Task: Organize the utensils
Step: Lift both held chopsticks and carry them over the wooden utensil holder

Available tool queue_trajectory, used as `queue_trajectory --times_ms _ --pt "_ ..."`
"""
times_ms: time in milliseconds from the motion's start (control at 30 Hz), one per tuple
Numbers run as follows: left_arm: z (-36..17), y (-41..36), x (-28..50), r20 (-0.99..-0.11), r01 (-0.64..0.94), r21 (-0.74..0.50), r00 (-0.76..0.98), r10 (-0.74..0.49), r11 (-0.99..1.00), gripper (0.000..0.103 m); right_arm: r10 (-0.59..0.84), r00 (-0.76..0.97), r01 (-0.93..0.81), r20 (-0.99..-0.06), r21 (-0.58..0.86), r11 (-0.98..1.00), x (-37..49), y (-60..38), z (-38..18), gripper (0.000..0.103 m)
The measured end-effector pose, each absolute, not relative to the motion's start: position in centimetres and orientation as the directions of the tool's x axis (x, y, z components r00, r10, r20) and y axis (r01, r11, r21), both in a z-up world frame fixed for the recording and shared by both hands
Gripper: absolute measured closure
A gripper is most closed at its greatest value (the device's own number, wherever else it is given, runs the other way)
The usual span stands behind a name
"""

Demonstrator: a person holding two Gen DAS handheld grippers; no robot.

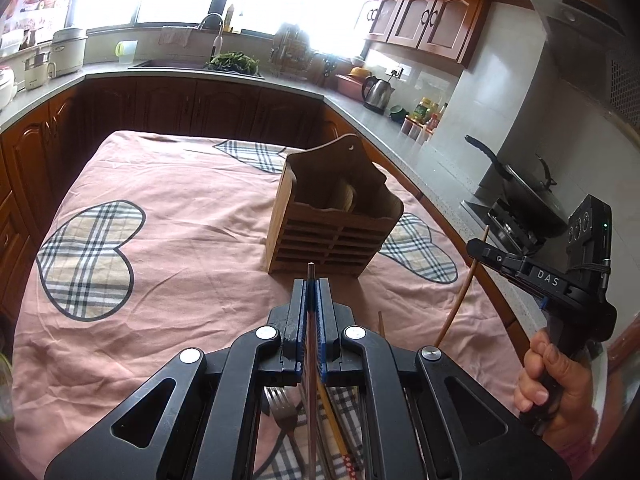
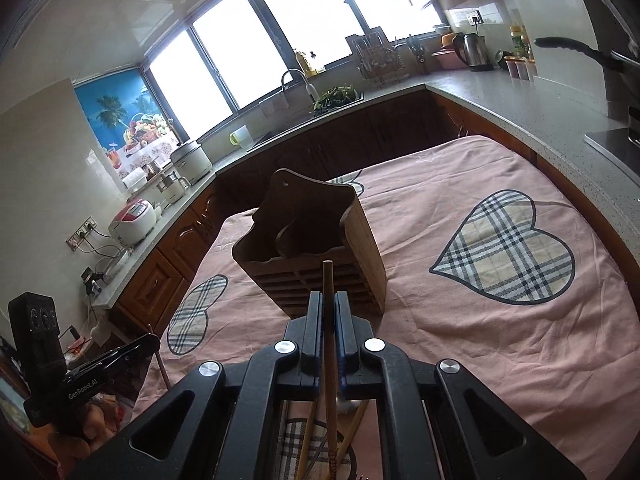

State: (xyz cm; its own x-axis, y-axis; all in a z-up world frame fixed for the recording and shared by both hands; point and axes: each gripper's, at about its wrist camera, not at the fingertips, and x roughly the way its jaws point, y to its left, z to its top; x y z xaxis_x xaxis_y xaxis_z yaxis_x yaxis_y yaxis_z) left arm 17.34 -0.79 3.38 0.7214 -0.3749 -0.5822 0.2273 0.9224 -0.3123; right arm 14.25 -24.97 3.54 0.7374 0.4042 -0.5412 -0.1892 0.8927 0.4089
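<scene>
A slatted wooden utensil holder (image 1: 332, 220) (image 2: 316, 248) stands on the pink cloth, just beyond both grippers. My left gripper (image 1: 311, 285) is shut on a thin dark chopstick (image 1: 310, 270) whose tip pokes out past the pads. In the right wrist view it shows at the far left (image 2: 150, 342). My right gripper (image 2: 329, 297) is shut on a light wooden chopstick (image 2: 327, 276); from the left wrist view it hangs at the right (image 1: 477, 249) with the chopstick (image 1: 460, 296) slanting down. Both are raised above the table. A fork (image 1: 282, 410), a yellow chopstick (image 1: 332, 420) and more chopsticks (image 2: 306, 436) lie on the cloth beneath.
The table carries a pink cloth (image 1: 180, 272) with plaid hearts. Grey counters (image 2: 520, 96) wrap around it, with a sink (image 1: 192, 65), a kettle (image 1: 378, 94), rice cookers (image 2: 134, 222) and a stove with a pan (image 1: 528, 196) at the right. A hand (image 1: 556, 384) holds the right gripper's grip.
</scene>
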Motion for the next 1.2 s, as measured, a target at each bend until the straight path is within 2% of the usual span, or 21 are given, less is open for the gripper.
queue_trajectory --times_ms 633,1000,1200 --pt "9.7 1.3 17.6 -0.362 0.254 -0.342 0.853 -0.376 0.905 0.100 0.371 0.840 -0.238 -0.395 0.347 0.907 14.8 -24.5 9.3 0.098" --pt "15.1 1.4 22.1 -0.237 0.244 -0.309 0.916 -0.323 0.919 0.100 0.326 0.903 -0.224 -0.280 0.342 0.913 18.9 -25.1 13.4 0.098" --pt "16.3 1.2 25.6 -0.188 0.215 -0.322 0.940 -0.285 0.922 0.100 0.300 0.920 -0.206 -0.253 0.339 0.918 21.7 -25.2 14.0 0.098"
